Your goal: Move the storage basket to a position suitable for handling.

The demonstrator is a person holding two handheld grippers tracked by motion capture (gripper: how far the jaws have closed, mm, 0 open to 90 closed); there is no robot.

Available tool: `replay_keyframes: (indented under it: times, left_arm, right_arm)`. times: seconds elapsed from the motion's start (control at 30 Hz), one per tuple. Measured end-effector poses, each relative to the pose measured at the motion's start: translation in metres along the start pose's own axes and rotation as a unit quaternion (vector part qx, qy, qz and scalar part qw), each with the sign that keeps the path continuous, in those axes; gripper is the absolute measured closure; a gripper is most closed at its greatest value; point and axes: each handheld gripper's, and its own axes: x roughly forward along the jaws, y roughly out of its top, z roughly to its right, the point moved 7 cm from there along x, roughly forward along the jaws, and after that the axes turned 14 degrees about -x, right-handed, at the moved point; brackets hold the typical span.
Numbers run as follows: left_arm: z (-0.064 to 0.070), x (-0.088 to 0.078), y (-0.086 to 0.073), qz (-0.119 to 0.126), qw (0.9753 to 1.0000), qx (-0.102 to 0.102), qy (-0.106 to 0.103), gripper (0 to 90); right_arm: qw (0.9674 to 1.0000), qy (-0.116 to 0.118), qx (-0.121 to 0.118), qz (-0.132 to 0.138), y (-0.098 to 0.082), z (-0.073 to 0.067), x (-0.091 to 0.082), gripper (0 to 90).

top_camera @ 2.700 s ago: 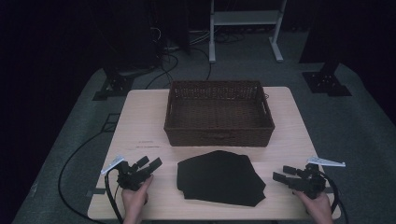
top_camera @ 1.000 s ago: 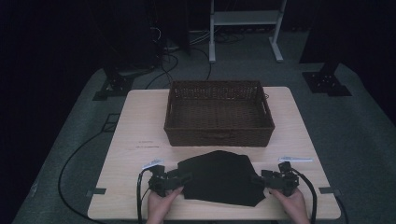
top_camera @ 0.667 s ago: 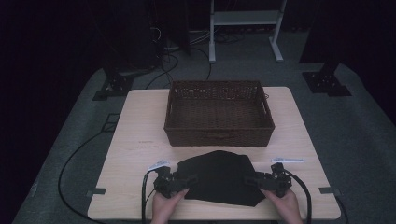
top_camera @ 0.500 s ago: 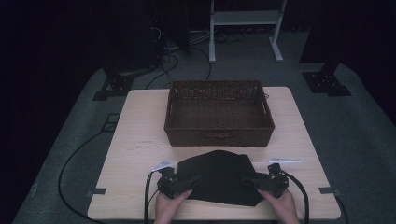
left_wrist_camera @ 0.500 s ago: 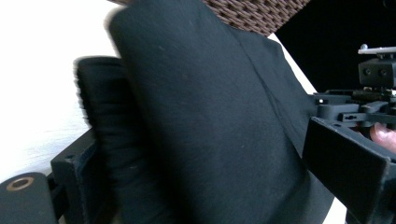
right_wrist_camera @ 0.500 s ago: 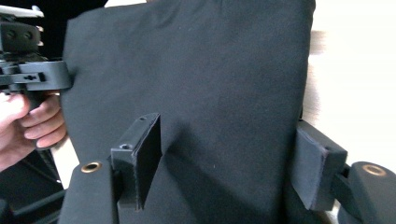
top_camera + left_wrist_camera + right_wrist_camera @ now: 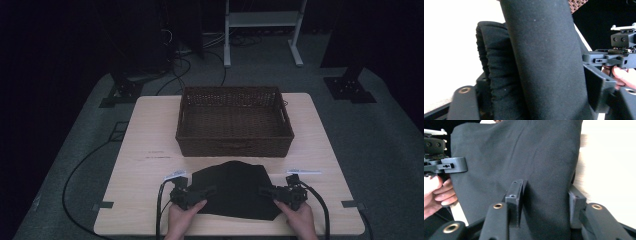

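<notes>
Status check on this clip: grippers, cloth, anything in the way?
Left gripper and right gripper each straddle an edge of the black cloth, jaws not closed. Cloth lies on the table, short of the basket. Nothing between them.

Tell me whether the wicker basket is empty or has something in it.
Empty: the high view shows the wicker basket's bare woven floor. The black cloth lies on the table in front of it.

I have both hands low at my edge, the left gripper [image 7: 200, 192] and right gripper [image 7: 267, 191] pointing inward toward each other. My left hand [image 7: 181, 220] and right hand [image 7: 299, 219] wrap the handles from below. Each gripper's jaws stand parted, with black fabric [image 7: 544, 62] between them.
</notes>
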Motion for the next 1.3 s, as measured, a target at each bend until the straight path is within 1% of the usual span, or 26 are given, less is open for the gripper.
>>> replay_keyframes:
  times: [0.03, 0.1, 0.13, 0.17, 0.2, 0.27, 0.3, 0.37, 0.47, 0.53, 0.6, 0.67, 0.7, 0.77, 0.83, 1.0, 1.17, 1.3]
  left_arm:
    - [-0.001, 0.0, 0.0, 0.0, 1.0, -0.001, 0.001, 32.1]
    - [-0.002, 0.001, 0.001, -0.003, 1.0, -0.008, -0.001, 35.3]
    - [-0.002, 0.001, 0.002, -0.003, 0.9999, -0.01, -0.001, 36.5]
    - [-0.002, 0.001, 0.002, -0.003, 0.9999, -0.011, 0.0, 37.7]
    - [-0.002, 0.001, 0.002, 0.0, 0.9999, -0.016, 0.002, 38.3]
    - [-0.002, 0.001, 0.002, 0.005, 0.9998, -0.018, 0.001, 39.6]
    - [-0.003, 0.001, 0.001, 0.006, 0.9997, -0.024, 0.0, 40.0]
    - [-0.004, 0.0, 0.002, 0.009, 0.9993, -0.034, -0.008, 41.2]
    - [-0.005, -0.001, 0.002, 0.008, 0.9989, -0.044, -0.018, 45.5]
    - [-0.004, -0.002, 0.003, 0.01, 0.9988, -0.043, -0.022, 48.3]
    - [-0.004, -0.003, 0.003, 0.009, 0.9985, -0.046, -0.028, 49.3]
    - [-0.003, -0.004, 0.003, 0.01, 0.9983, -0.049, -0.031, 50.2]
    - [-0.003, -0.005, 0.003, 0.012, 0.9976, -0.056, -0.039, 50.4]
    - [-0.003, -0.007, 0.003, 0.012, 0.9974, -0.057, -0.042, 51.1]
    - [-0.002, -0.008, 0.003, 0.013, 0.9974, -0.056, -0.044, 51.6]
    - [0.001, -0.01, 0.004, 0.014, 0.9966, -0.058, -0.057, 53.3]
    - [0.001, -0.01, 0.004, 0.013, 0.9967, -0.056, -0.057, 53.6]
    - [0.002, -0.011, 0.005, 0.014, 0.9963, -0.057, -0.063, 54.2]
  right_arm:
    - [1.0, -0.001, 0.005, -0.001, 0.0, 0.001, 0.001, 61.4]
    - [0.9999, 0.0, 0.01, -0.001, -0.001, 0.001, 0.001, 64.8]
    - [1.0, 0.0, 0.009, -0.003, -0.001, 0.0, 0.002, 66.3]
    - [0.9999, 0.002, 0.013, -0.003, -0.001, 0.0, 0.002, 67.7]
    - [0.9999, 0.002, 0.013, -0.003, -0.002, 0.0, 0.002, 68.2]
    - [0.9999, 0.002, 0.016, 0.0, -0.002, 0.0, 0.003, 69.5]
    - [0.9999, 0.002, 0.017, 0.001, -0.002, 0.0, 0.002, 70.2]
    - [0.9998, 0.004, 0.02, 0.008, -0.002, -0.001, 0.002, 71.0]
    - [0.9997, 0.008, 0.019, 0.012, -0.002, -0.002, 0.0, 72.1]
    - [0.9996, 0.013, 0.021, 0.017, -0.002, -0.003, -0.001, 72.9]
    - [0.9993, 0.018, 0.022, 0.023, -0.002, -0.004, -0.003, 73.8]
    - [0.9987, 0.029, 0.025, 0.034, -0.001, -0.007, -0.005, 75.8]
    - [0.9981, 0.035, 0.03, 0.041, -0.001, -0.008, -0.006, 75.9]
    - [0.9978, 0.04, 0.029, 0.045, 0.0, -0.011, -0.008, 75.9]
    - [0.9982, 0.037, 0.021, 0.042, 0.0, -0.012, -0.008, 75.9]
    - [0.9979, 0.04, 0.025, 0.044, 0.0, -0.012, -0.008, 76.0]
    - [0.9979, 0.04, 0.025, 0.044, -0.001, -0.012, -0.009, 76.0]
    - [0.9975, 0.045, 0.028, 0.047, 0.0, -0.013, -0.01, 76.0]
